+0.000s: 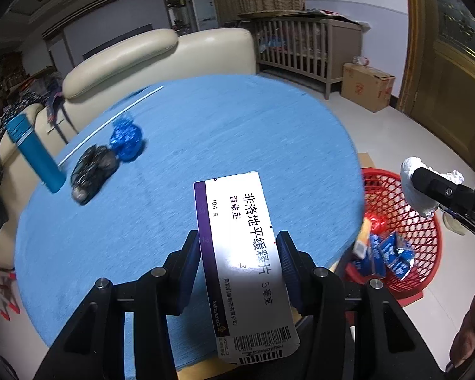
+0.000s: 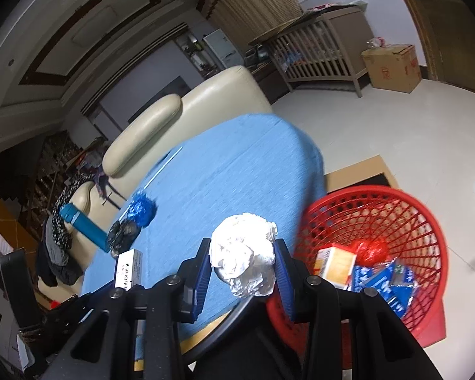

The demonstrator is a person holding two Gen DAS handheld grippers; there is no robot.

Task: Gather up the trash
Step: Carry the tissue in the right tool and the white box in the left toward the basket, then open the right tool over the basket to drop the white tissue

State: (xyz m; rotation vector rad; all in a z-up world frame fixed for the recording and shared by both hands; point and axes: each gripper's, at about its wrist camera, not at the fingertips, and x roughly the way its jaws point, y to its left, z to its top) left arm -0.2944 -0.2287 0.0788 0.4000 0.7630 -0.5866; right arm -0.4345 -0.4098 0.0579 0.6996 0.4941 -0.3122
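L gripper [image 1: 237, 272] clamps pill box [image 1: 240, 253] btwn fingers; R gripper [image 2: 242, 269] clamps paper wad [image 2: 243, 259].

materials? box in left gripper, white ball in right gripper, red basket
Box: looks like thin printed cardboard, smooth and slightly glossy; crisp folded edges, printed text and barcode.
White ball: likely crumpled paper or tissue, matte; irregular creases. The lower part looks shinier, so thin plastic is possible.
Red basket: appears moulded plastic, glossy; uniform open lattice walls.
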